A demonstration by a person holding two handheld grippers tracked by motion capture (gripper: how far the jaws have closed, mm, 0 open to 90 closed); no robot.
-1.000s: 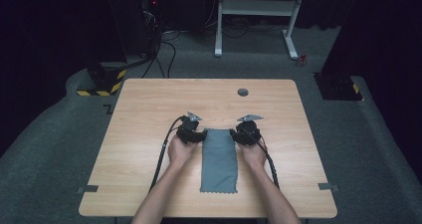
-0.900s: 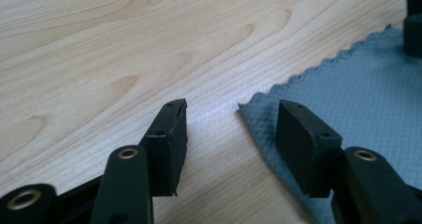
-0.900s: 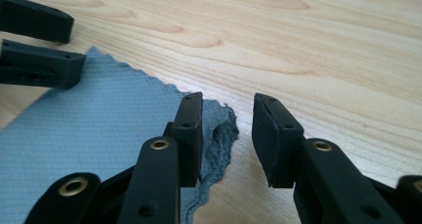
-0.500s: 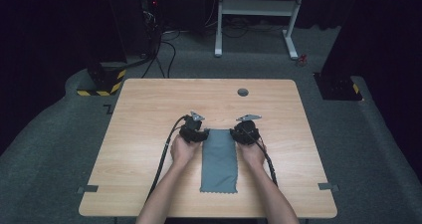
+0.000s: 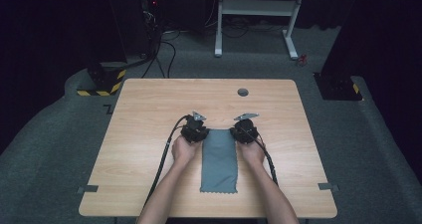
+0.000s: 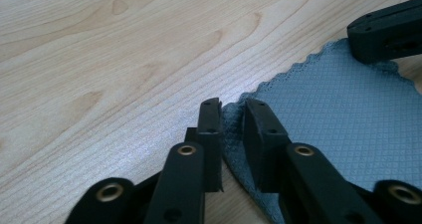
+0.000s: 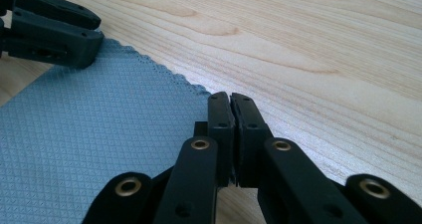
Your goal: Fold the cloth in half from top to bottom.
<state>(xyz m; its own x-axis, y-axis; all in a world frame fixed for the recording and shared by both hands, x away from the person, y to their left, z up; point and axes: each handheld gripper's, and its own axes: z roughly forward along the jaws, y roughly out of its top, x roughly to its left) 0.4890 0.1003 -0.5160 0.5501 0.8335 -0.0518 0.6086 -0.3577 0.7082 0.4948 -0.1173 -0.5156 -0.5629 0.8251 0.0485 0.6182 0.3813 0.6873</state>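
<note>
High view: grey cloth [image 5: 219, 160] lies flat mid-table [image 5: 149, 109], a gripper at each far corner.

Left gripper view: left gripper [image 6: 233, 109] jaws have just been narrowing around the corner, a gap remaining; that corner may slip out.

Right gripper view: right gripper [image 7: 230, 103] jaws have just closed together at the cloth's corner; whether fabric is caught cannot be told.

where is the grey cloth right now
In the high view the grey cloth lies flat on the table's near middle, its far corners at the left gripper and right gripper.
</note>
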